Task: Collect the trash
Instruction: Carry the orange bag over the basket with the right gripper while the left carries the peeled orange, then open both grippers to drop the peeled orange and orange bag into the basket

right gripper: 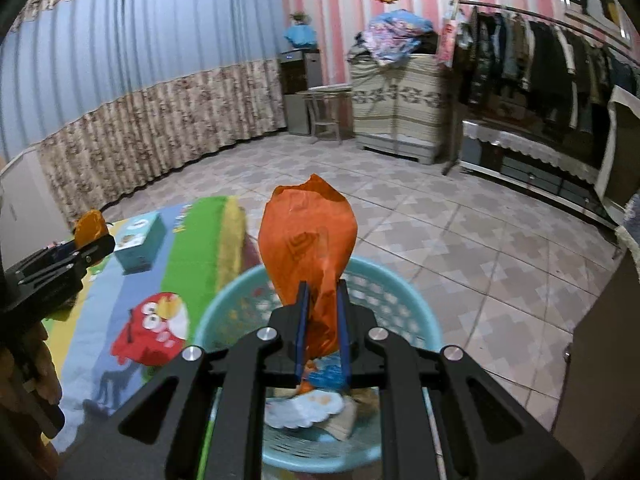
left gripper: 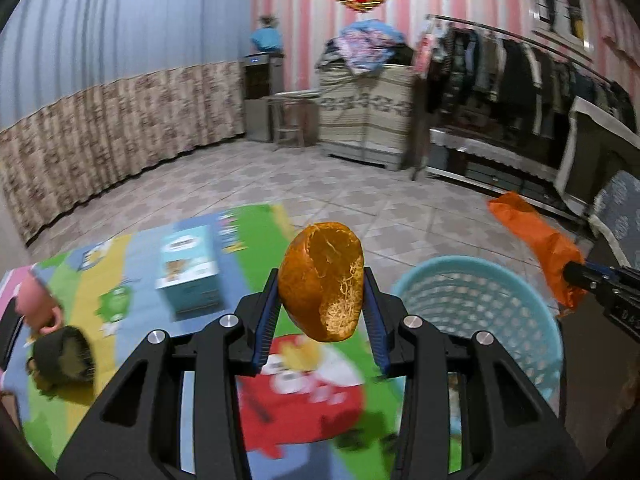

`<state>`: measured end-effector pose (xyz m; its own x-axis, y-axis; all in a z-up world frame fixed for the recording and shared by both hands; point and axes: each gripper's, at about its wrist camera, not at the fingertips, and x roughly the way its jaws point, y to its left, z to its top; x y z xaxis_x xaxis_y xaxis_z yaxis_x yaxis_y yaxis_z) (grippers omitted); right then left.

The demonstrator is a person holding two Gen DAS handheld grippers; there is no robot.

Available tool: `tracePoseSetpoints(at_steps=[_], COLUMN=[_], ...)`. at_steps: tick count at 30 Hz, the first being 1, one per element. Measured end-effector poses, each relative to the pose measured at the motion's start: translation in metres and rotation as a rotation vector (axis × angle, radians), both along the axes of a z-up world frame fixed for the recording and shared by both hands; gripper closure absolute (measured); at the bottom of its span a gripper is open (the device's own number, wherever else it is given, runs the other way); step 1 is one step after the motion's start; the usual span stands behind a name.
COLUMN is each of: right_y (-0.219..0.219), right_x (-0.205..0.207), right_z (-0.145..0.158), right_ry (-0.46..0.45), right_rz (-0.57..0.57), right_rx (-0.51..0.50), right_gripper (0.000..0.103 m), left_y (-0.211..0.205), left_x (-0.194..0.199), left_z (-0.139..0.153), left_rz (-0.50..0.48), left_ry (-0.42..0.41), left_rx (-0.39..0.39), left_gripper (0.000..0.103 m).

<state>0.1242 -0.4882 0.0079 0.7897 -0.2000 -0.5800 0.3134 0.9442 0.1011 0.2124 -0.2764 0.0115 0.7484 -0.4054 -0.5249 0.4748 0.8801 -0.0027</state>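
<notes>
Above the play mat (left gripper: pixel 120 304), the left gripper (left gripper: pixel 322 300) clamps an orange peel (left gripper: pixel 320 280), light and springy, held across its middle. The basket (left gripper: pixel 476 300) sits at three o'clock; over it the right gripper (right gripper: pixel 323 316) pinches a crinkly, slippery orange wrapper (right gripper: pixel 308 236) low down.

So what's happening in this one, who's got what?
A person is clearing trash with a pair of hand-held tongs. The left tongs are shut on an orange peel, held above the colourful play mat beside the light blue basket. The right tongs grip a crumpled orange wrapper right over that basket, which already holds some scraps. Neither piece has been dropped in yet. A small blue box sits on the mat.
</notes>
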Motion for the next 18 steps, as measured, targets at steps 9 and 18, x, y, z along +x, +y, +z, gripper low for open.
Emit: tracePoseSetpoints(at_steps=[9,18], right_y=[-0.024,-0.041], right_x=[-0.004,-0.005], right_z=[-0.020,-0.037], right_ry=[0.039,0.077], right_rz=[-0.027,-0.043], right_rx=[0.043,0.084], right_gripper=[0.090,0.090], left_y=[-0.072,-0.112], left_x=[-0.005,-0.002], left_z=[-0.030,-0.054], left_rz=[-0.114,-0.166], left_ry=[0.065,0.081], left_rx=[0.020,0.070], left_gripper=[0.065,0.060])
